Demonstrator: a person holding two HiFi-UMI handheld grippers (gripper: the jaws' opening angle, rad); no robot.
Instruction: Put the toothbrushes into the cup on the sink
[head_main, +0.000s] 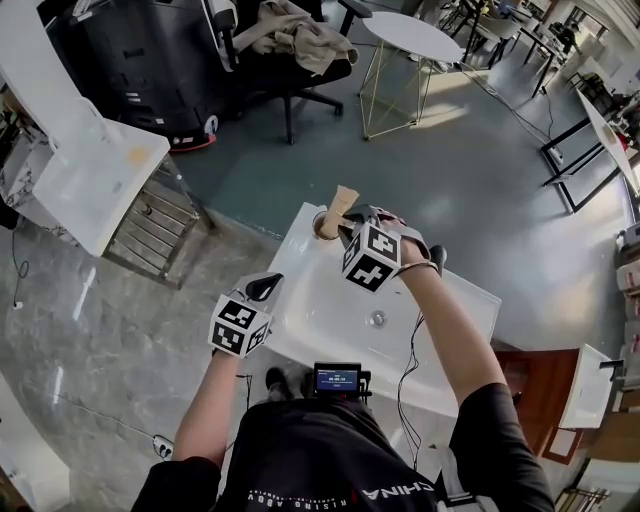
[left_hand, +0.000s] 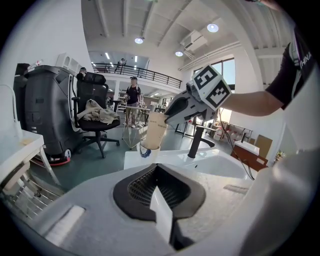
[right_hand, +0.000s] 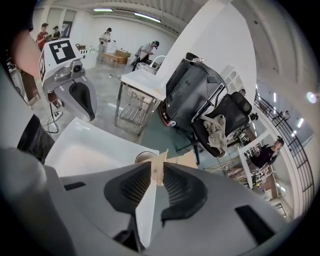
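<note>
Toothbrush pack (head_main: 341, 203), tan and flat, stands tilted with its lower end in the cup (head_main: 322, 230) at the sink's (head_main: 455, 290) far left corner. I have my right gripper (head_main: 348, 222) around its upper part, jaws parted, with the pack between them. My left gripper (head_main: 262, 288) hovers at the sink's near left edge, jaws together and empty.

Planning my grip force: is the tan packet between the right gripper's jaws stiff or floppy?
Probably stiff: the tan packet shows straight, crisp edges beyond the right gripper. Likely light, since it looks thin and flat.
</note>
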